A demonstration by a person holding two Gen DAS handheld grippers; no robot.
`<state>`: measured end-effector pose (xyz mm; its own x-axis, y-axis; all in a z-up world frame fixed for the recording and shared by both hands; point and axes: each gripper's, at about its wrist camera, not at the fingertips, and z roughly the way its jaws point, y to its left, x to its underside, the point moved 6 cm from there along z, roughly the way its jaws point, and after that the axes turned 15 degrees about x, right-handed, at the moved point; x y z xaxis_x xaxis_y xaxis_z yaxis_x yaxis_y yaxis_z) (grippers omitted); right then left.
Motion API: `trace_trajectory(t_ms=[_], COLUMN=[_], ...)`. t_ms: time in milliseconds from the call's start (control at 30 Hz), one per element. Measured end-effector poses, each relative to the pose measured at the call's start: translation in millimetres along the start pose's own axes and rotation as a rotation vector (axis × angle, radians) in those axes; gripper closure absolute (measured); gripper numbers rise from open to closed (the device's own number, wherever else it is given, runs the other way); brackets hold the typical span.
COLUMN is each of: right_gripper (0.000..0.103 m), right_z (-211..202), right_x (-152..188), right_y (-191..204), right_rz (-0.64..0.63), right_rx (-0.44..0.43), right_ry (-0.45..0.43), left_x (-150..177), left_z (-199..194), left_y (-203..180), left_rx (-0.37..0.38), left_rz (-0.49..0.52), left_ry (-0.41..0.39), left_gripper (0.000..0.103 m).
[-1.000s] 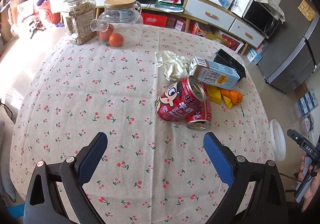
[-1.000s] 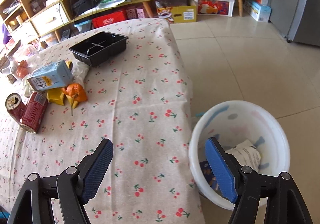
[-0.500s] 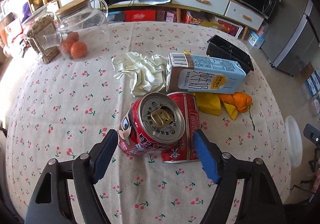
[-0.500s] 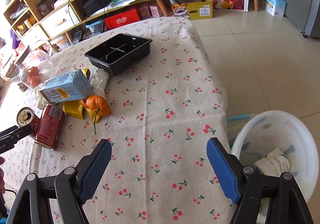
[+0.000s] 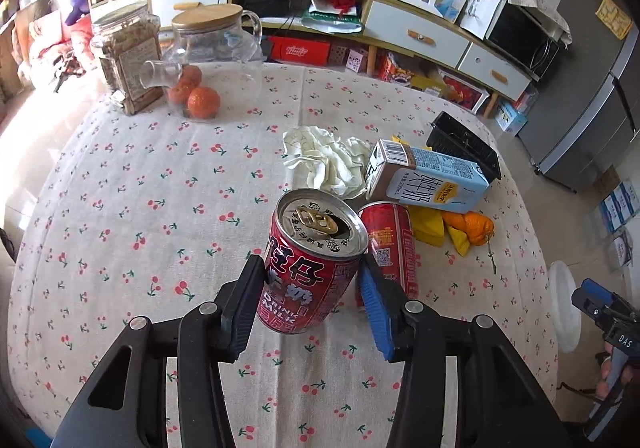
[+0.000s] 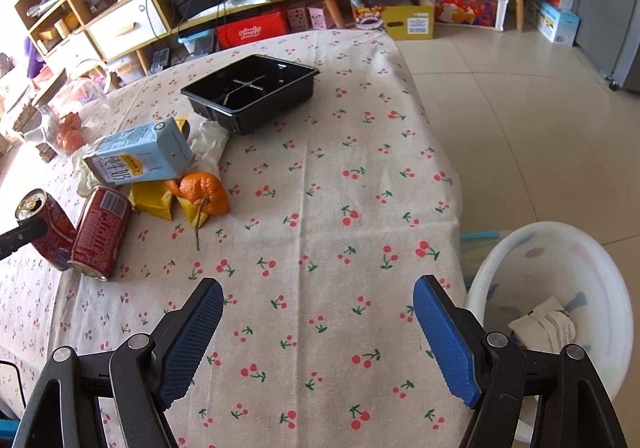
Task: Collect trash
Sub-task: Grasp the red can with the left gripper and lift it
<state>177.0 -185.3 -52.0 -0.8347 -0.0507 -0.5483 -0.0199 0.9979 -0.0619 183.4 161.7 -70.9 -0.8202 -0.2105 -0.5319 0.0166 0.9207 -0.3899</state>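
You are looking at a lidded glass jug [image 5: 216, 36] sitting at the upper left of the tabletop [image 5: 120, 208], a jar [image 5: 126, 56] standing just beside it, oranges [image 5: 198, 96] lying in front.

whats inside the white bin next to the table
Crumpled printed paper lies in the white bin. A blue-patterned liner shows on its inner wall. The right tool's finger covers the near part.

Bright daylight pours in from the left of the left wrist view, washing out the floor [image 5: 24, 128] there and glaring off the pale tiles [image 6: 500, 88] in the right wrist view, while shadows stay soft, focus is sharp, and fisheye bending with dark vignetted corners warps both pictures' edges.
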Motion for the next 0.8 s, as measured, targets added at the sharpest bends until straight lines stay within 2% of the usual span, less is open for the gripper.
trace_trajectory(t_ms=[267, 567, 667, 800], right_gripper=[0.021, 0.021, 0.021, 0.021], right_z=[-0.7, -15.9, -16.0, -10.3], right_x=[13.9, 18.0, 19.1, 15.7], right_y=[67.1, 146.8, 170.4, 197.8], right_rz=[-0.146, -0.371, -0.385, -0.302], right_rx=[-0.007, 0.033, -0.033, -0.166], right_ry=[0.019, -0.057, -0.039, 0.015], left_x=[18.1, 27.1, 31.0, 35.2], left_z=[-49.4, -77.6, -80.1, -83.7], left_y=[39.6, 61.2, 65.3, 70.2], left_rx=[0.019, 0.048, 0.054, 0.064], left_rz=[-0.069, -0.114, -0.121, -0.137], left_ry=[-0.030, -0.052, -0.046, -0.047], left_gripper=[0.053, 0.053, 0.053, 0.053])
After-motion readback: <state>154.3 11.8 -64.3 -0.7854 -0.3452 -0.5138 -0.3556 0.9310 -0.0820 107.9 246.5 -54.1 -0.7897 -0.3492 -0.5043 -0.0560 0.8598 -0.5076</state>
